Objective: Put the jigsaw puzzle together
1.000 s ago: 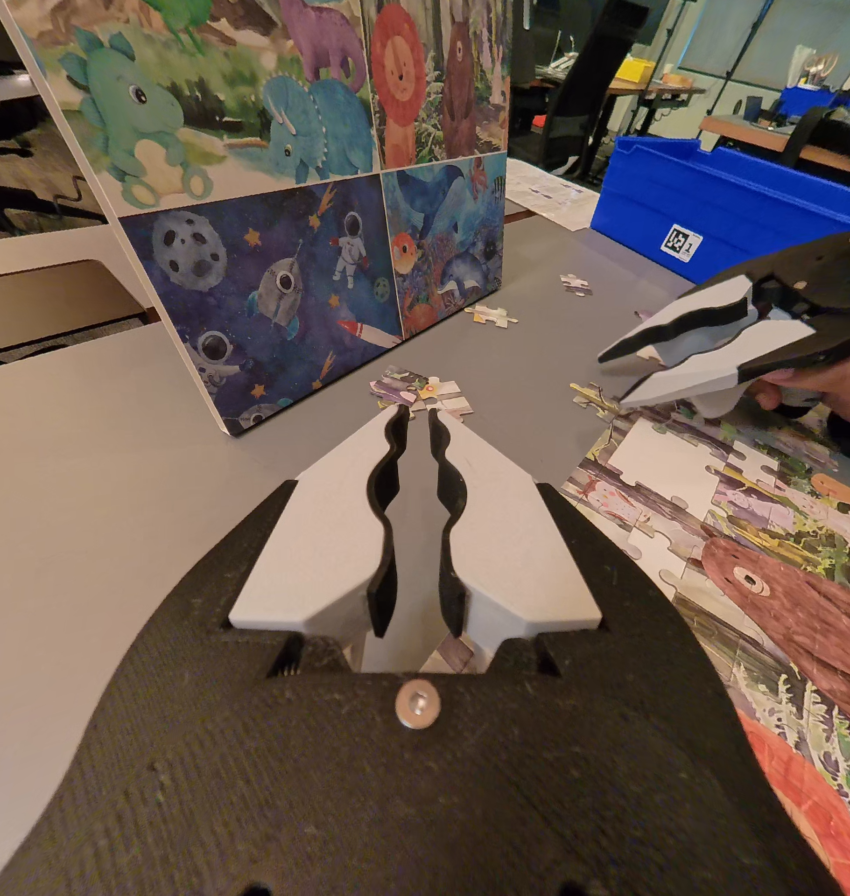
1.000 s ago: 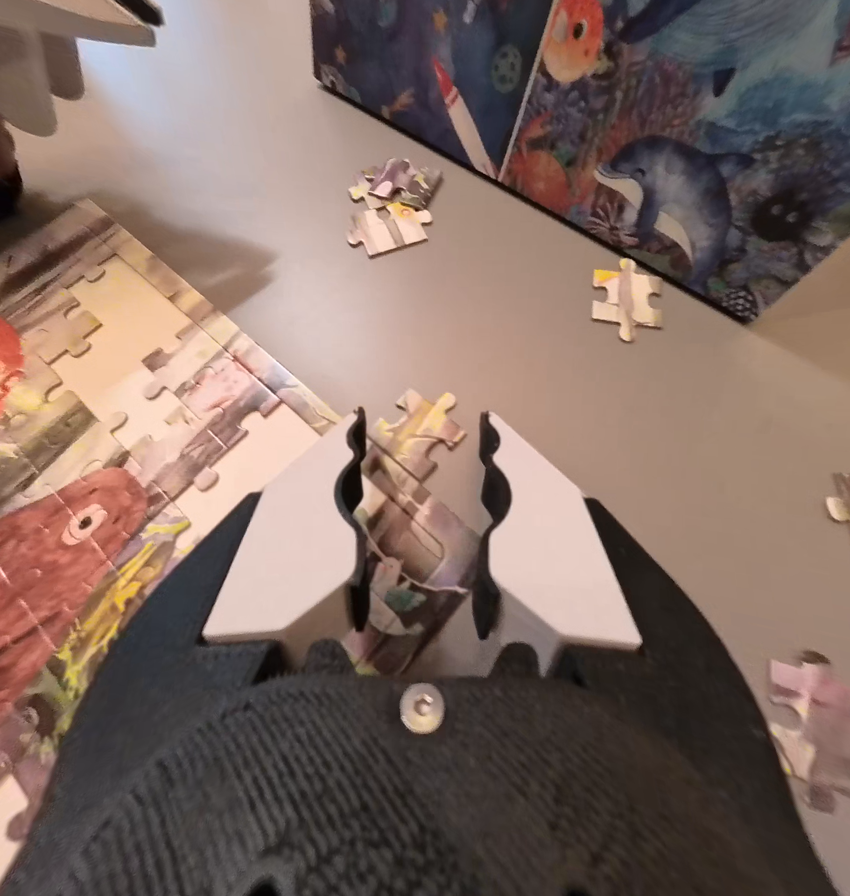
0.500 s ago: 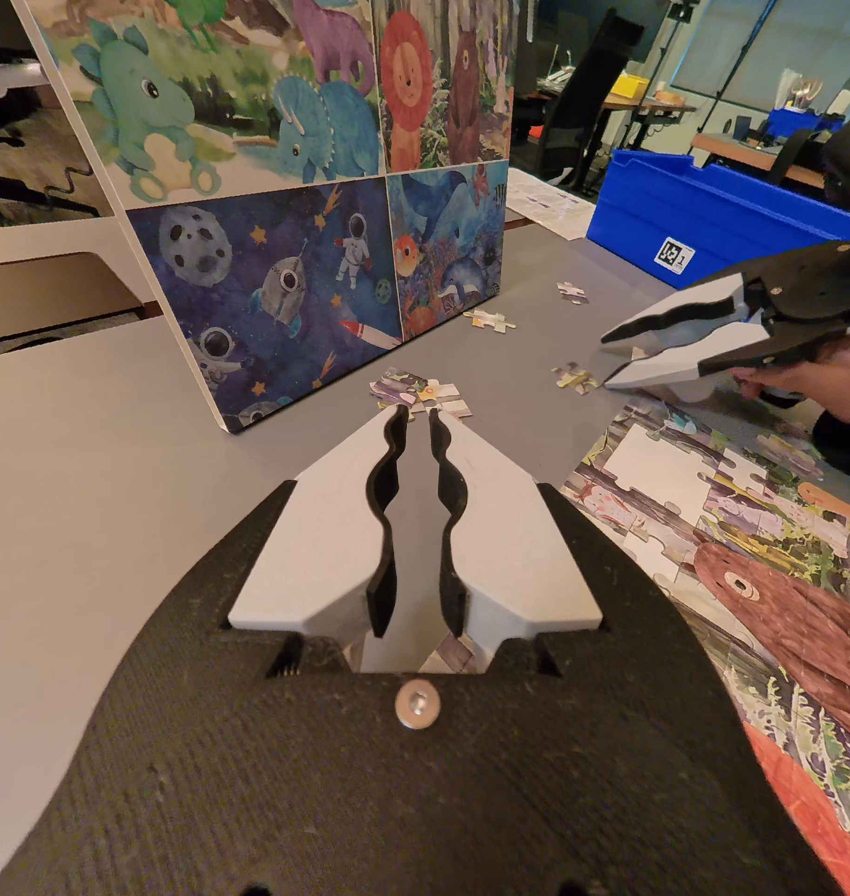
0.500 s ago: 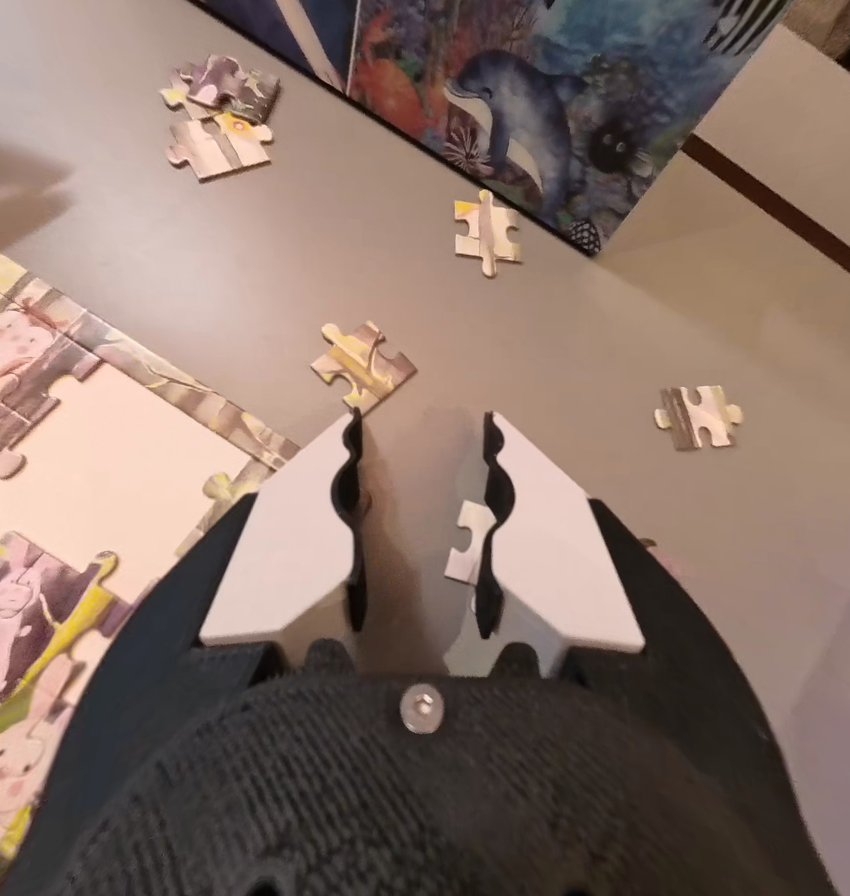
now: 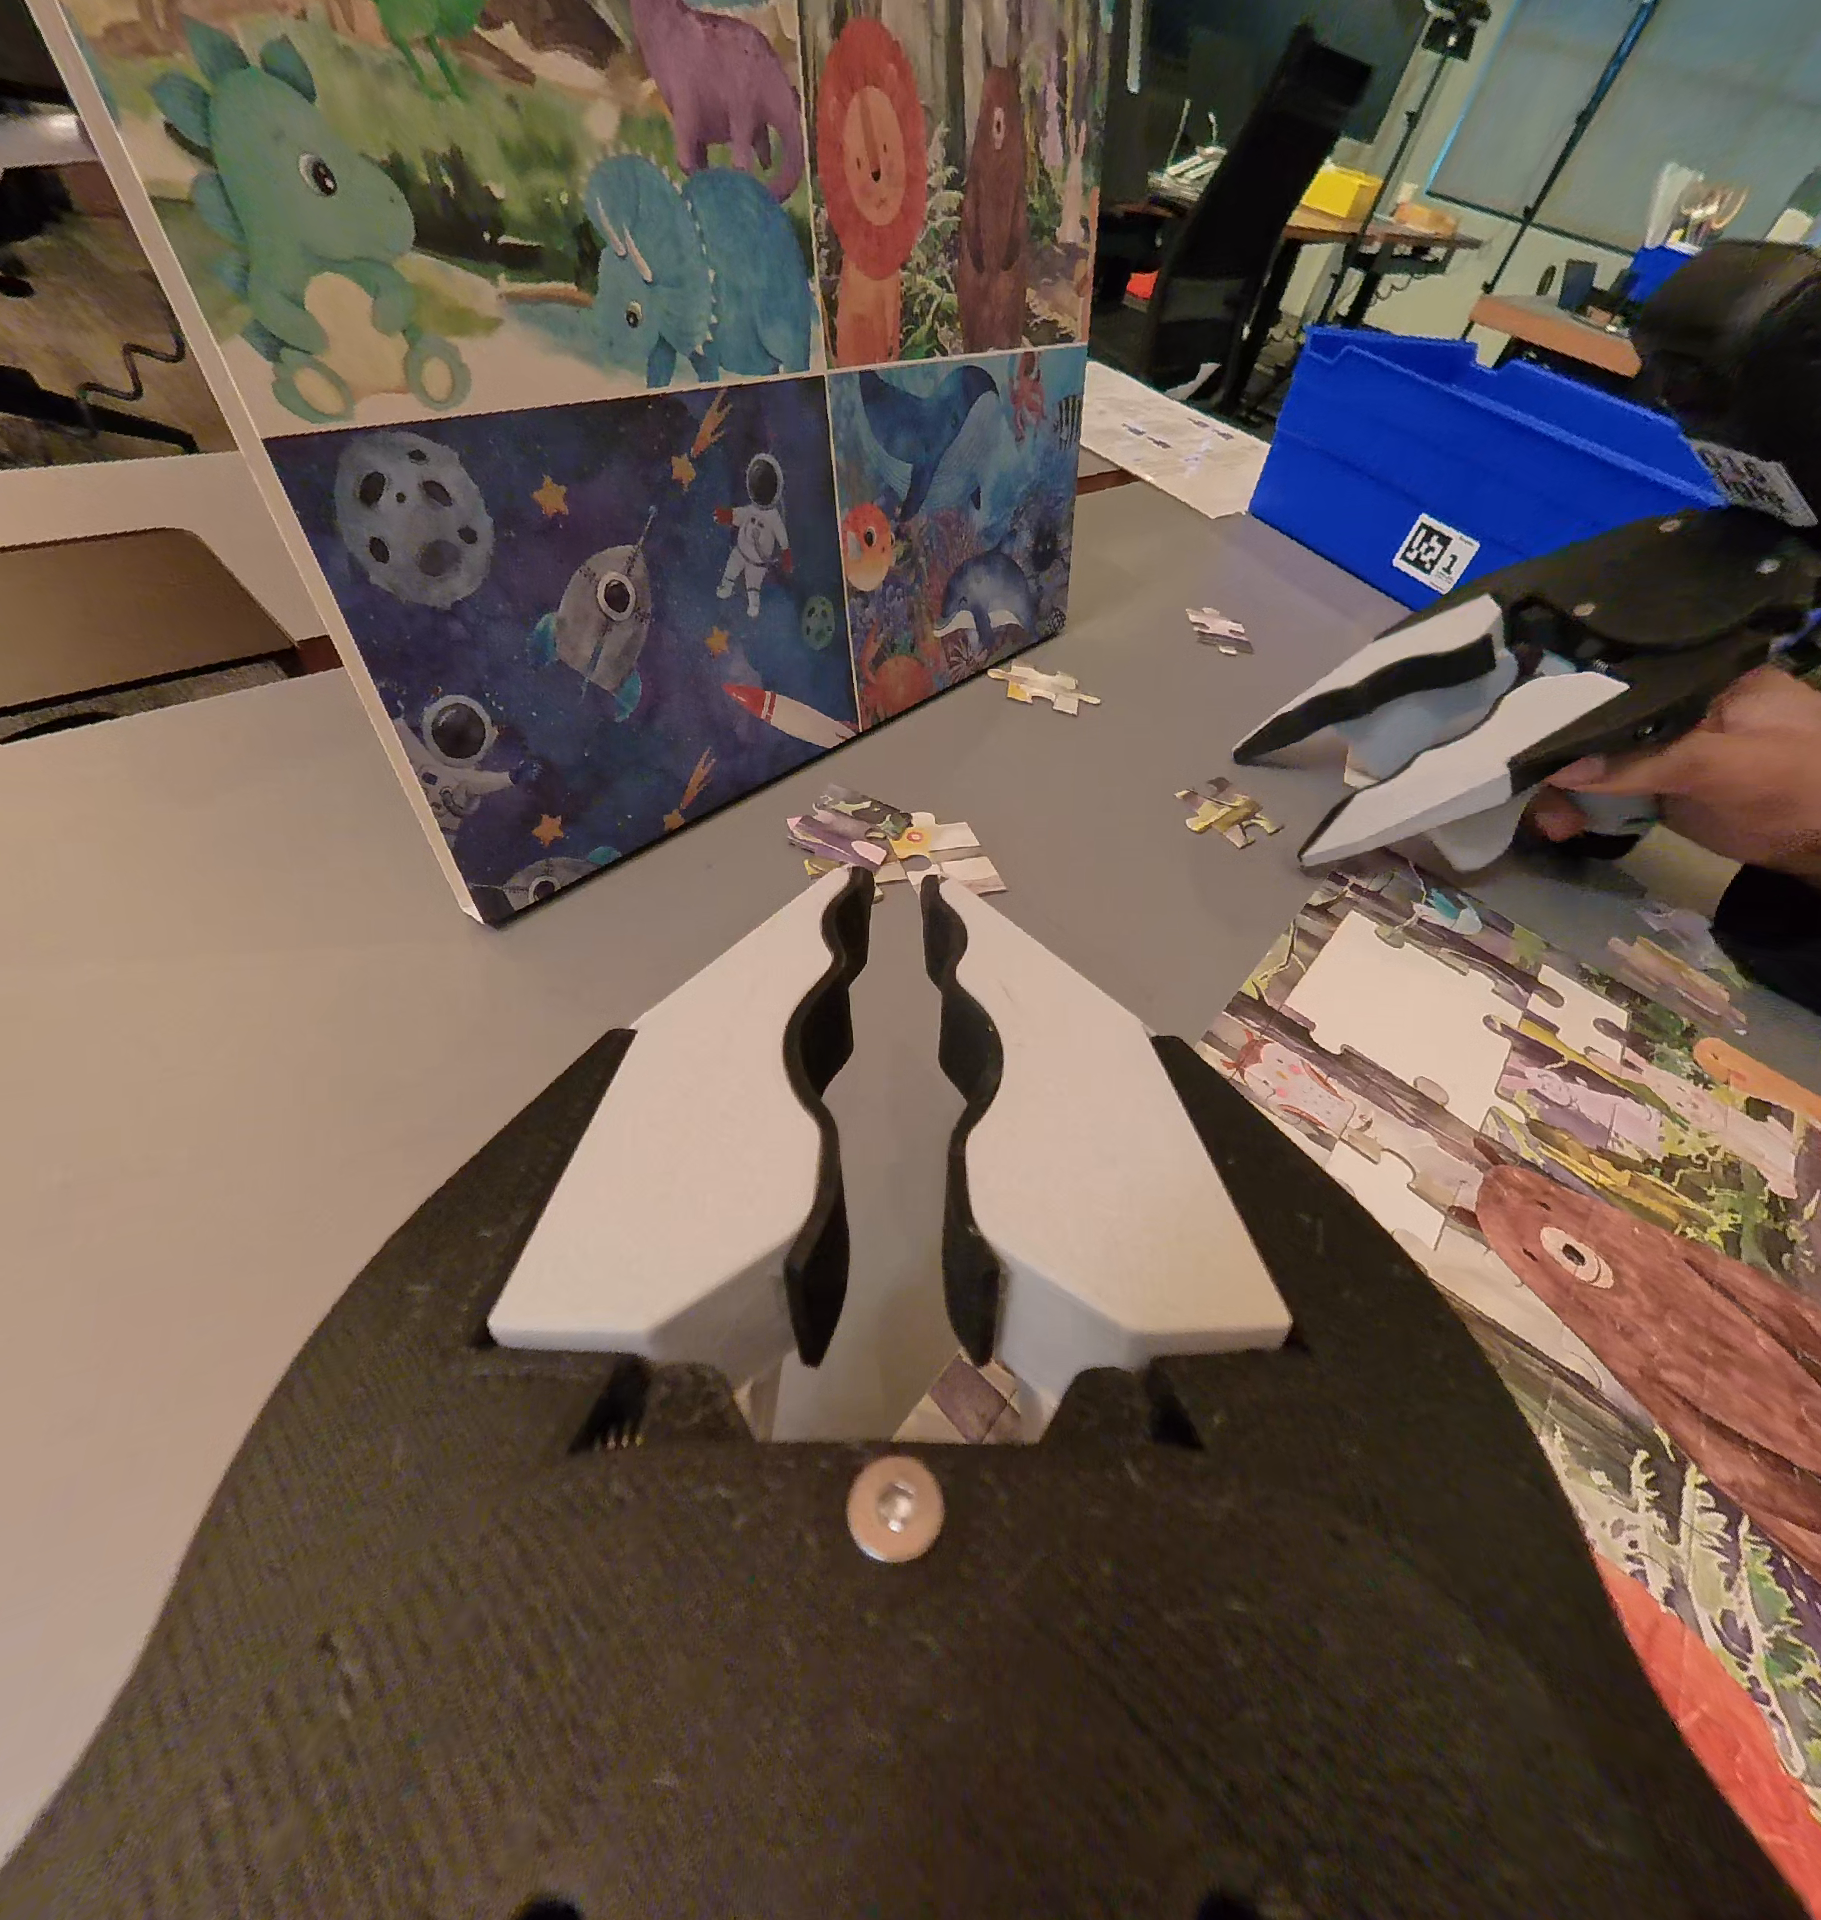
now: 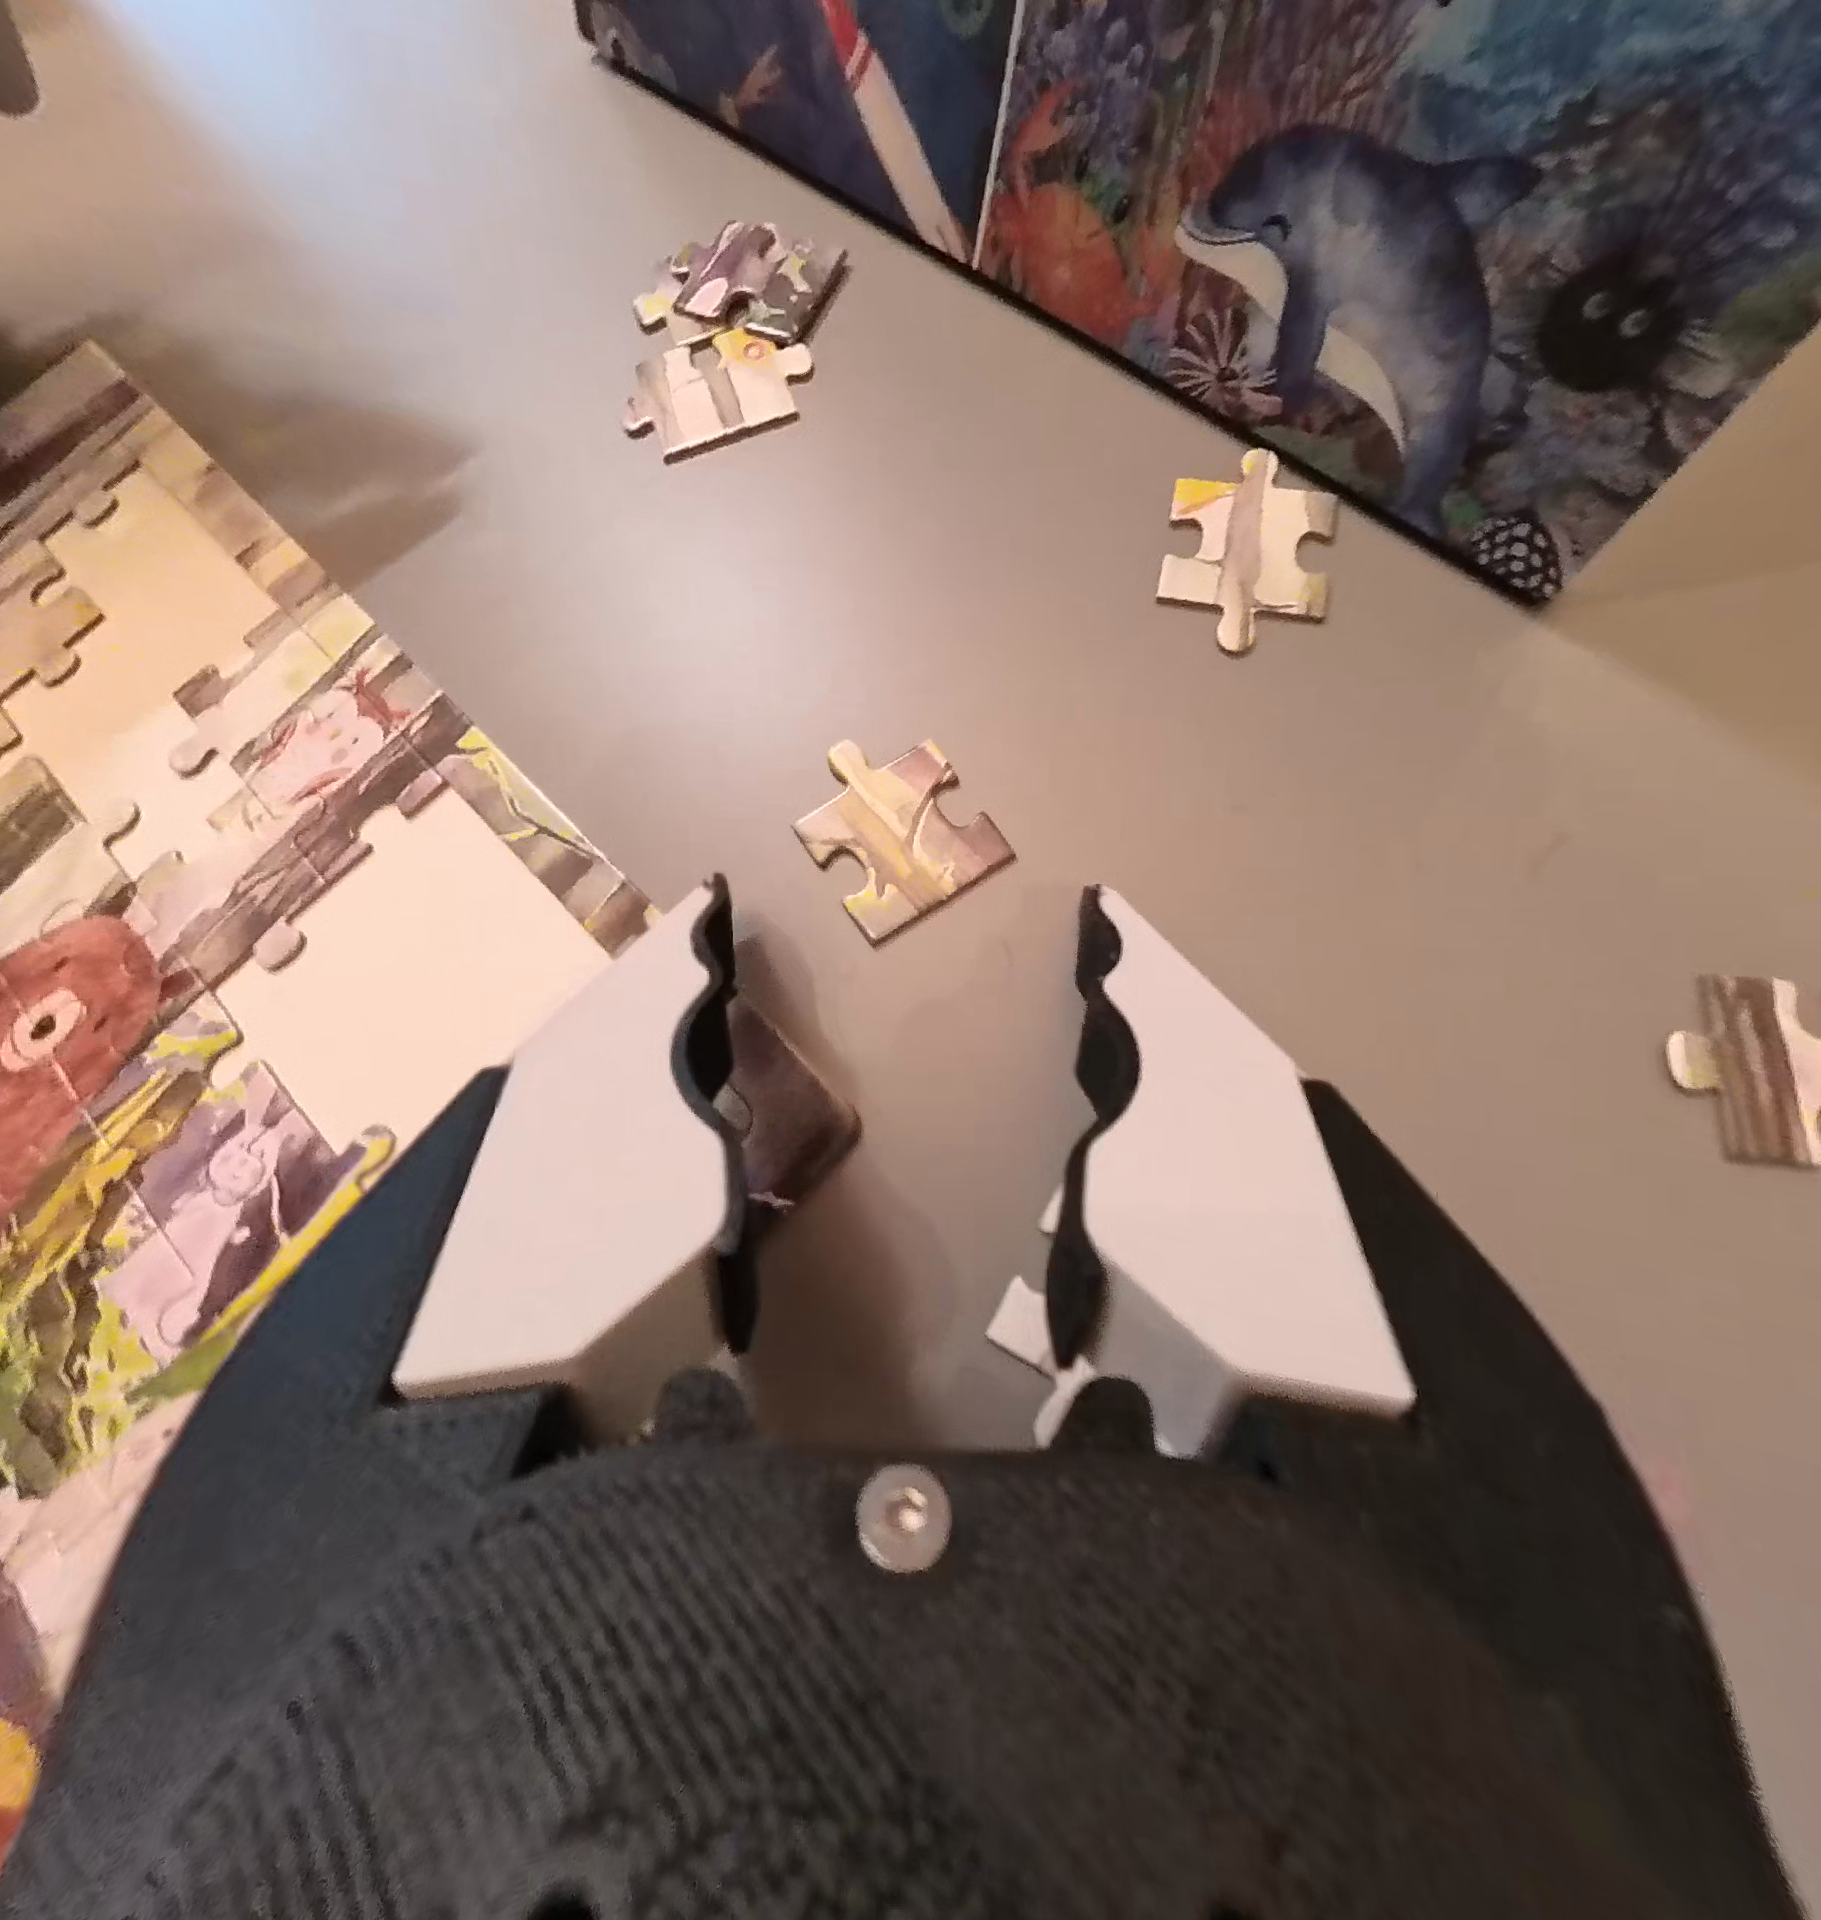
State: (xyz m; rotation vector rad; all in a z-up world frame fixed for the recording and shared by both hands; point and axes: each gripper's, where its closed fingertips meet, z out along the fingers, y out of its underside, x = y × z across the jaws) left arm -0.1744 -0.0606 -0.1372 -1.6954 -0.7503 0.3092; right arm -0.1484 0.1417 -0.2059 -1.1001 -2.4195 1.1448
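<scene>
Right gripper (image 6: 901, 904): jaws spread, empty, above grey table (image 6: 1301, 883) | left gripper (image 5: 893, 883): jaws nearly together, empty | loose pieces: one (image 6: 903, 837) just ahead, several scattered beyond | assembled puzzle (image 6: 158, 883) left | picture box (image 5: 625, 416) upright | blue bin (image 5: 1457, 457) behind, office.

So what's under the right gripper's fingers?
Under the open right gripper, a dark piece pokes out beside the left finger, and a pale piece beside the right one. The fingers hide the rest of both. Between them is bare table.

Left gripper (image 5: 893, 894) nearly closed (narrow gap, nothing gripped); right gripper (image 6: 904, 902) spread wide.
</scene>
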